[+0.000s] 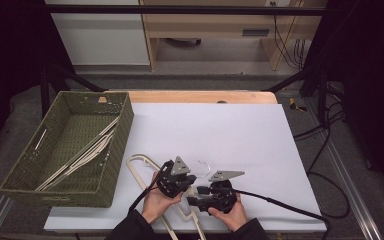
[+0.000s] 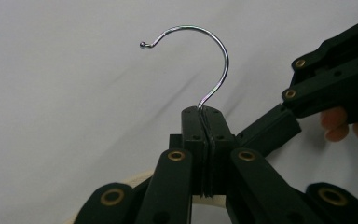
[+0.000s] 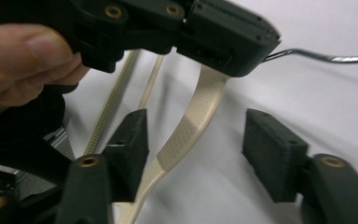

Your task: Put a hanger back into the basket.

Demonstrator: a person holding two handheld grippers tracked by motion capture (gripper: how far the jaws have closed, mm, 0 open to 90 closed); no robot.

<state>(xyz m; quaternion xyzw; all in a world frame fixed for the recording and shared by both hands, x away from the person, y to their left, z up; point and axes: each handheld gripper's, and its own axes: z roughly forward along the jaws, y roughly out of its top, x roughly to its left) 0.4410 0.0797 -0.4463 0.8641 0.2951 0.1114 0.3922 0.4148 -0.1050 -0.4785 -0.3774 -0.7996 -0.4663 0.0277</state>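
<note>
A cream plastic hanger (image 1: 139,165) with a metal hook (image 2: 216,51) lies on the white sheet (image 1: 220,130) near the front edge. My left gripper (image 2: 204,122) is shut on the hanger's neck, and the hook rises straight out from between its pads. In the high view it (image 1: 186,182) sits over the hanger's middle. My right gripper (image 3: 196,149) stands open astride one cream arm of the hanger (image 3: 191,116), with a gap on both sides of it. Its tips (image 1: 194,197) point left, close under the left gripper (image 3: 233,42).
A green woven basket (image 1: 120,135) stands at the left edge of the sheet with several cream hangers (image 1: 80,157) lying inside. A strip of wooden tabletop (image 1: 200,96) shows behind the sheet. Black cables trail off to the right (image 1: 290,205).
</note>
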